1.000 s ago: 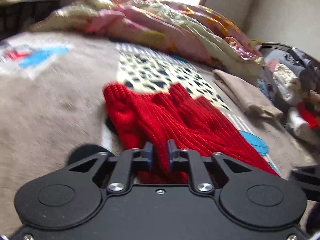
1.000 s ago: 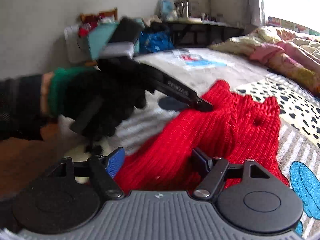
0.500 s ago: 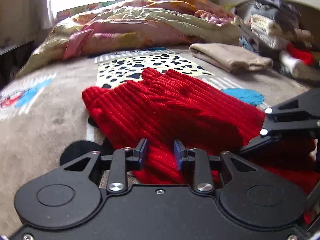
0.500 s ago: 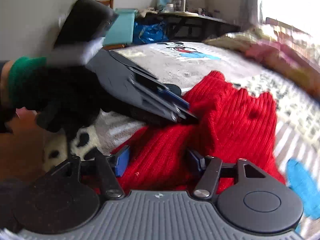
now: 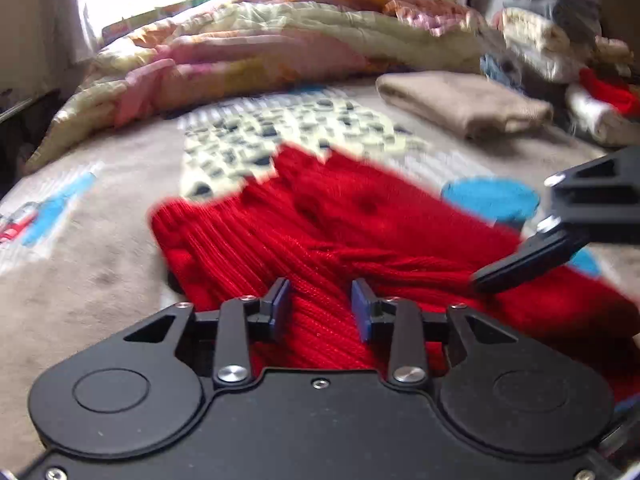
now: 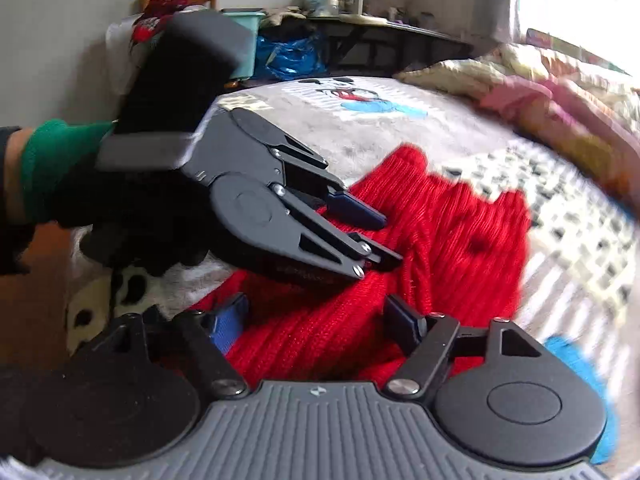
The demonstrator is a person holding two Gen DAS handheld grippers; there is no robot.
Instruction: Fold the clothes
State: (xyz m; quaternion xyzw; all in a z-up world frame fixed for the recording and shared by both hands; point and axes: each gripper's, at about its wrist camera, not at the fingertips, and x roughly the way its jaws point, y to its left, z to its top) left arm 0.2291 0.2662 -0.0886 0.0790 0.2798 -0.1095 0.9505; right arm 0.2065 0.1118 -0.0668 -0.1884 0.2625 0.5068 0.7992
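Red sweater [image 5: 320, 240], frame centre: partly folded. Left gripper [image 5: 320, 304] and right gripper [image 6: 316, 320] opening astride knit, gripping nothing. Tan garment [image 5: 460, 104], upper right: folded.

My left claw [image 5: 320, 304] has rolled level and is opening, its pinch on the red sweater [image 5: 360, 232] loosened. My right claw [image 6: 316, 320] narrowed, now reopening over the sweater.
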